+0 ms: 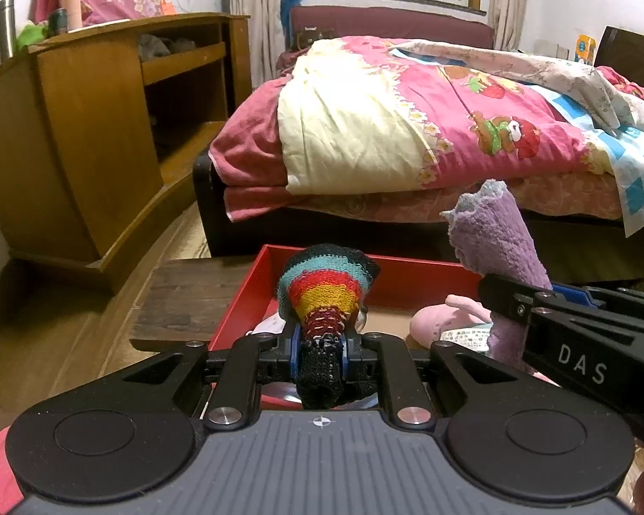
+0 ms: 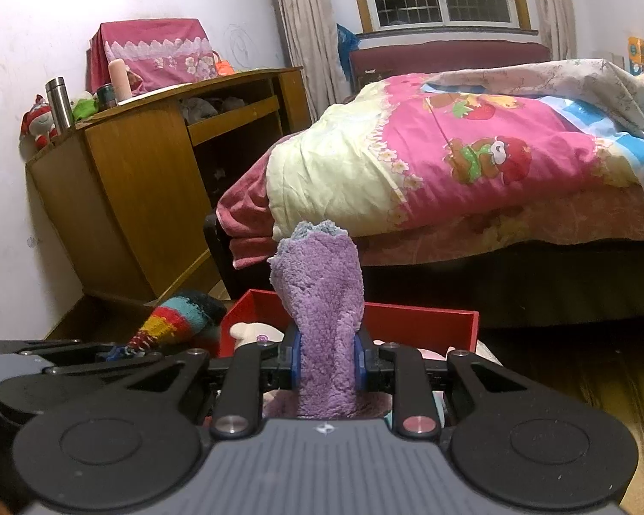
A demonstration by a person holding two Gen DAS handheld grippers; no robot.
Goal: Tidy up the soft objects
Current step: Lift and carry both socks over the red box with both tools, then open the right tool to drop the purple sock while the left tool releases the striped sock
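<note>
We find the left gripper (image 1: 320,345) clamped on a striped knitted sock (image 1: 322,296) and the right gripper (image 2: 327,358) clamped on a fluffy purple sock (image 2: 320,300), both held above the red box (image 1: 408,277). We judge this the delivery step; next, each gripper should lower into the box and let go.

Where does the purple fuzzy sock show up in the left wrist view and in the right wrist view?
Left wrist view: the purple fuzzy sock stands at right of centre, clamped in the right hand-held gripper entering from the right edge.
Right wrist view: the sock rises dead centre, pinched between that gripper's blue pads.
Shared landmark: the red box lies just behind it in both.
</note>
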